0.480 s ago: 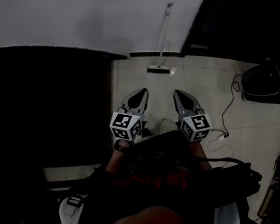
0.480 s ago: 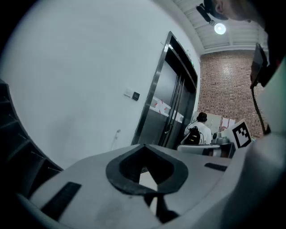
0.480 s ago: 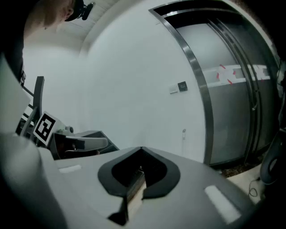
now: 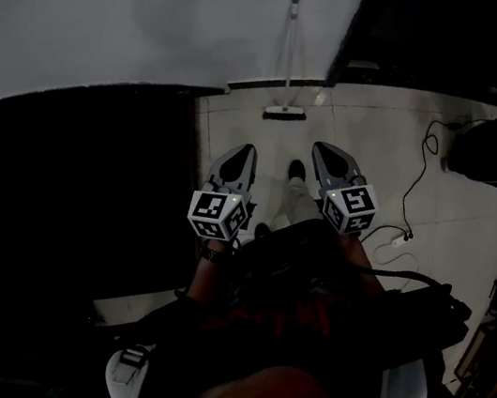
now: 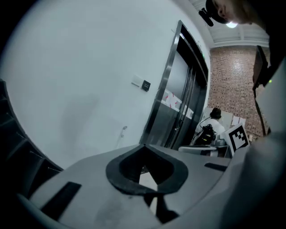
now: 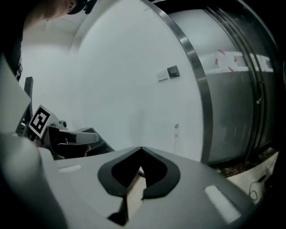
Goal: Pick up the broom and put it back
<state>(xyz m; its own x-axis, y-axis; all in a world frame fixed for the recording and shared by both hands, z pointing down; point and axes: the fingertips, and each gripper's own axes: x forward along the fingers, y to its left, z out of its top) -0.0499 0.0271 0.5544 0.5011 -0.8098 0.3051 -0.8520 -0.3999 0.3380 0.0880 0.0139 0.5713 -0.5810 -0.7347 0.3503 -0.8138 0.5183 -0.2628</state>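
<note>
The broom (image 4: pixel 289 57) stands upright against the white wall, its head (image 4: pixel 285 111) on the tiled floor. Ahead of me, both grippers are held side by side and point toward it from well short of it. My left gripper (image 4: pixel 242 156) is shut with nothing in it, and so is my right gripper (image 4: pixel 324 152). In the left gripper view the closed tips (image 5: pixel 144 145) sit below the broom's handle top (image 5: pixel 124 129), far off by the wall. The right gripper view shows closed tips (image 6: pixel 141 148) and the handle (image 6: pixel 176 130) at the wall.
A large black surface (image 4: pixel 66 209) fills the left, beside the tiles. A cable with a power strip (image 4: pixel 400 237) lies on the floor at right, near a black bag (image 4: pixel 486 149). Dark metal lift doors (image 6: pixel 232 112) stand right of the broom. My shoe (image 4: pixel 296 169) shows between the grippers.
My shoe has stepped forward between the grippers. The broom sits slightly higher in the head view. Both grippers stay shut and side by side.
</note>
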